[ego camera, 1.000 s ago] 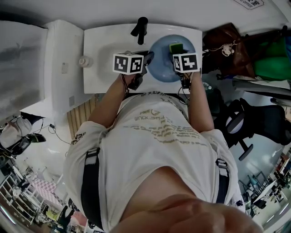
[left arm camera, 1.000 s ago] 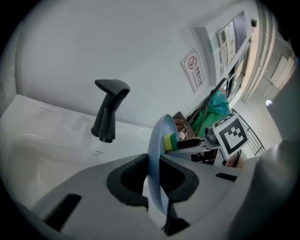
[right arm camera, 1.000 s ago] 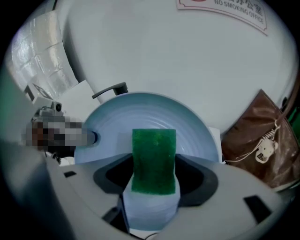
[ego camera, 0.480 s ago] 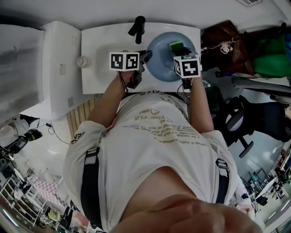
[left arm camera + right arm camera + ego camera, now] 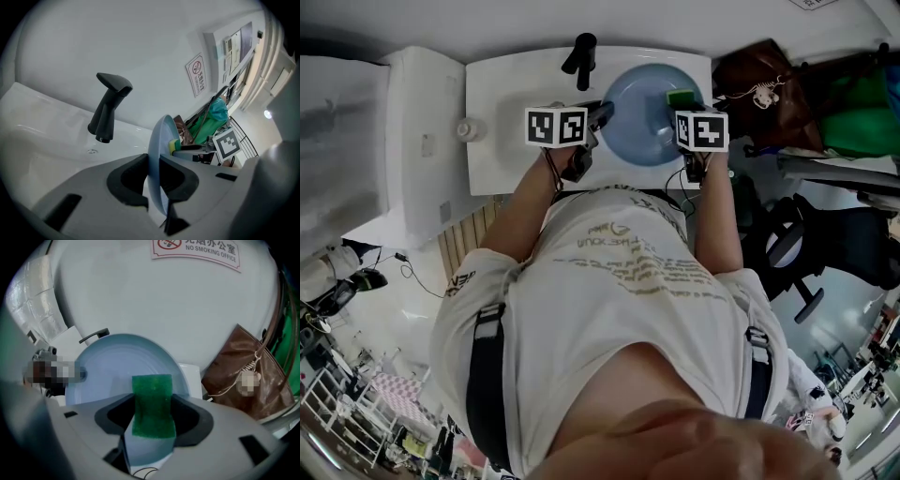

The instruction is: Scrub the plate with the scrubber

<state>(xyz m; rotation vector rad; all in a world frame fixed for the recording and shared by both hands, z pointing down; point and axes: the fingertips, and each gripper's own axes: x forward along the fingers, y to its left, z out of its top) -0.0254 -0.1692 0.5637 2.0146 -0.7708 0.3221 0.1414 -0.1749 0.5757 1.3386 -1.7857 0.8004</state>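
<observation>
A pale blue plate point(image 5: 643, 112) is held tilted over the white sink point(image 5: 502, 103). My left gripper point(image 5: 600, 114) is shut on the plate's left rim; the left gripper view shows the plate point(image 5: 157, 154) edge-on between the jaws. My right gripper point(image 5: 686, 108) is shut on a green scrubber point(image 5: 681, 97) with a yellow underside, which lies against the plate's right part. In the right gripper view the scrubber point(image 5: 152, 405) stands between the jaws in front of the plate point(image 5: 112, 366).
A black faucet point(image 5: 581, 54) stands at the back of the sink, just left of the plate. A brown bag point(image 5: 759, 89) and green cloth point(image 5: 862, 122) lie to the right. A white appliance point(image 5: 422, 141) stands left of the sink.
My right gripper and the scrubber have slid to the right across the plate. The left gripper and the plate have stayed put.
</observation>
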